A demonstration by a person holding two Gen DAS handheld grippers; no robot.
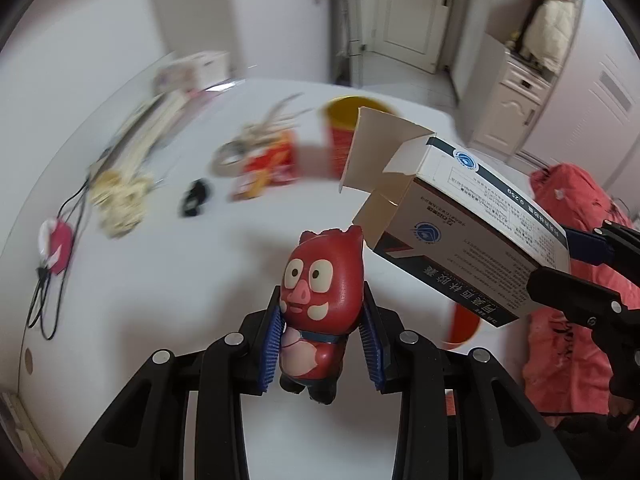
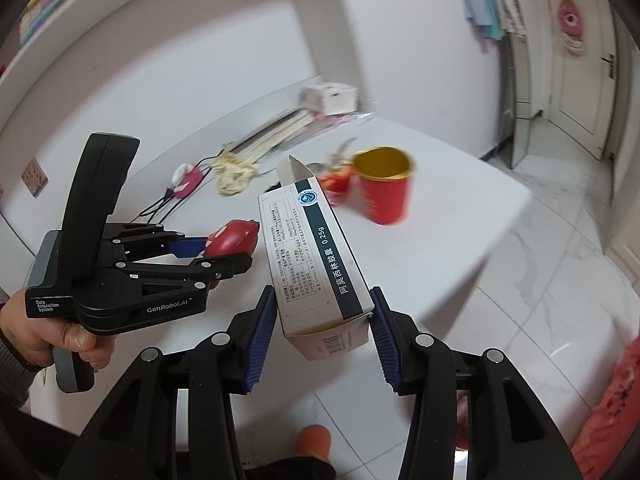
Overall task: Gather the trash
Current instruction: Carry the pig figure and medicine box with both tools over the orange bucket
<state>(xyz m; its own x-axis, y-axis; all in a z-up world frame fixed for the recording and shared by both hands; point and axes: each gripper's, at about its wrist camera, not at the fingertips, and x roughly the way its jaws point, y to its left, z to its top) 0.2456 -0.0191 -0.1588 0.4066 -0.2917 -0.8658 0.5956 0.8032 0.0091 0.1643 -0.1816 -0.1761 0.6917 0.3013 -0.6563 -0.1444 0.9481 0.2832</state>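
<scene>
My left gripper [image 1: 323, 342] is shut on a red pig toy [image 1: 320, 292] and holds it above the white table [image 1: 168, 280]; the toy also shows in the right wrist view [image 2: 234, 238]. My right gripper [image 2: 325, 332] is shut on a white and dark-blue medicine box [image 2: 316, 256] with its end flap open. In the left wrist view the box [image 1: 460, 224] hangs to the right of the toy, with the right gripper [image 1: 576, 268] behind it.
On the table stand a red paper cup [image 2: 386, 188], a red snack wrapper [image 1: 268, 168], a tape roll [image 1: 228, 158], a black clip [image 1: 194, 198], crumpled paper [image 1: 120, 200], a pink round gadget with cables [image 1: 56, 244] and books [image 2: 276, 130]. White tiled floor [image 2: 560, 280] lies right.
</scene>
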